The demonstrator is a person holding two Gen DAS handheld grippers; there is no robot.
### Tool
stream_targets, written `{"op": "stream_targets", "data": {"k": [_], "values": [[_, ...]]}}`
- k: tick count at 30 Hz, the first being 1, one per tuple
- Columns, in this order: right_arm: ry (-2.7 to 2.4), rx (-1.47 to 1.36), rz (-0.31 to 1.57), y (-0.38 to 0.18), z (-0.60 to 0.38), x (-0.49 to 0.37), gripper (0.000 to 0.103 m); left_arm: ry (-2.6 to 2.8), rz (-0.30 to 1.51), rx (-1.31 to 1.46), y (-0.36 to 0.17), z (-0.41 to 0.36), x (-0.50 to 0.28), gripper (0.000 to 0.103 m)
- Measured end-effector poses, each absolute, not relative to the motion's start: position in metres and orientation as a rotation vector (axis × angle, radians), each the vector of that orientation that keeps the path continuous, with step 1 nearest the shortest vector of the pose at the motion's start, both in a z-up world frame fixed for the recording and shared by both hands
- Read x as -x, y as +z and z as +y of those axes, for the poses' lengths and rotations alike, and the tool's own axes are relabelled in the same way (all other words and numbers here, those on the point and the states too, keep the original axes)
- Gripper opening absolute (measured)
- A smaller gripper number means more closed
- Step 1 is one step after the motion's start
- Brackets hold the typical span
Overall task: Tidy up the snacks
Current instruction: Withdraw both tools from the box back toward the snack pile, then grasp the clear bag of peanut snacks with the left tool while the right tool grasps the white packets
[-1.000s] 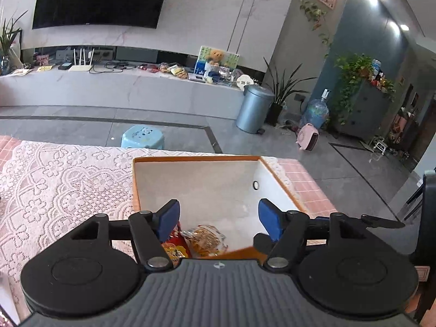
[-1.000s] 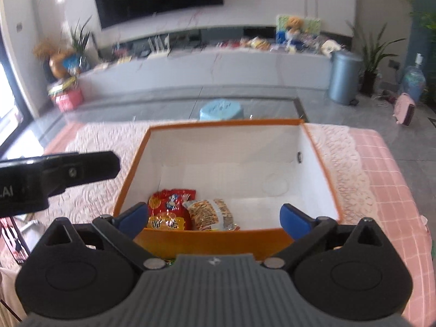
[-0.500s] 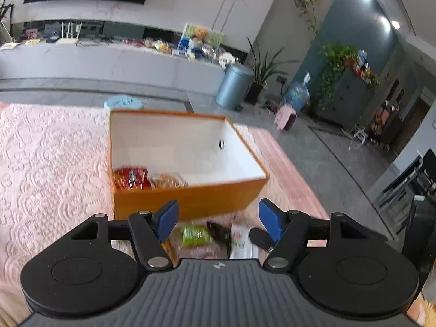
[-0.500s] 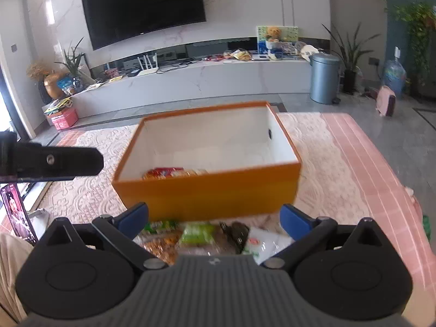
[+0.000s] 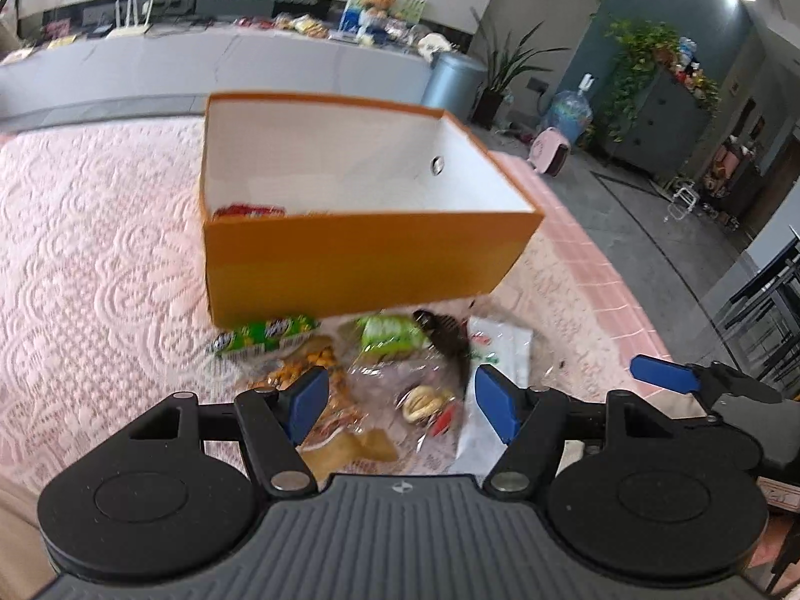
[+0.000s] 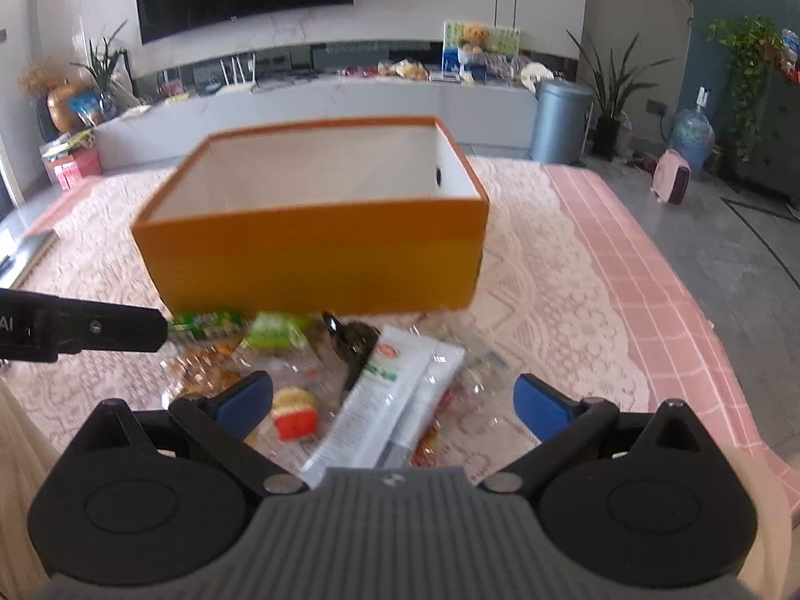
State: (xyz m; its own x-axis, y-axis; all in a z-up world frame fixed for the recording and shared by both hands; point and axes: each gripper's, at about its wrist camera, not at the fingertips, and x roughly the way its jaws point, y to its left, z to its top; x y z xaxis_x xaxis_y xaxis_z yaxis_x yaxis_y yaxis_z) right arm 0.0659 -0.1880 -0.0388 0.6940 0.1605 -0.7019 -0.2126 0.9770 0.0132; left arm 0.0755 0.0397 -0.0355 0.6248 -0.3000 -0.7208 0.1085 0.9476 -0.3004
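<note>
An orange box [image 5: 350, 260] with a white inside stands on the lace tablecloth; it also shows in the right wrist view [image 6: 320, 255]. A red packet [image 5: 247, 210] lies inside at its near left. A pile of loose snacks lies in front of the box: a green packet [image 5: 265, 334], another green packet [image 5: 392, 335], a white packet [image 6: 385, 400], an orange snack bag [image 5: 310, 375] and a dark packet [image 6: 352, 345]. My left gripper [image 5: 400, 400] is open and empty above the pile. My right gripper [image 6: 392, 405] is open and empty above the white packet.
The table's right edge with pink checked cloth [image 6: 665, 310] runs beside the pile. Beyond the table are a grey bin [image 6: 560, 120], a TV bench [image 6: 325, 95] and plants. Dark chairs [image 5: 770, 300] stand at the right.
Both grippers have pulled back from over the box and tilted down. The snack pile in front of the box has come into view. Both stay open.
</note>
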Motion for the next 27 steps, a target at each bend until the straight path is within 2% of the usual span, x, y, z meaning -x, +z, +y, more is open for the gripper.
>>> {"op": "stream_targets", "data": {"k": [14,20,25,27], "values": [[0.246,0.112,0.838,-0.078,-0.185,-0.078,0.099,-0.219,0.954,0.219,-0.066,0.041,-0.081,0.079],[0.259,0.041,0.876,-0.084,-0.186,-0.091,0.098,-0.198,0.968,0.209,-0.070,0.039,-0.090,0.079],[0.251,-0.035,0.921,-0.090,-0.188,-0.104,0.081,-0.186,0.988,0.208,-0.074,0.037,-0.098,0.079],[0.232,-0.042,0.946,-0.094,-0.188,-0.108,0.077,-0.119,1.016,0.199,-0.078,0.038,-0.102,0.079]]}}
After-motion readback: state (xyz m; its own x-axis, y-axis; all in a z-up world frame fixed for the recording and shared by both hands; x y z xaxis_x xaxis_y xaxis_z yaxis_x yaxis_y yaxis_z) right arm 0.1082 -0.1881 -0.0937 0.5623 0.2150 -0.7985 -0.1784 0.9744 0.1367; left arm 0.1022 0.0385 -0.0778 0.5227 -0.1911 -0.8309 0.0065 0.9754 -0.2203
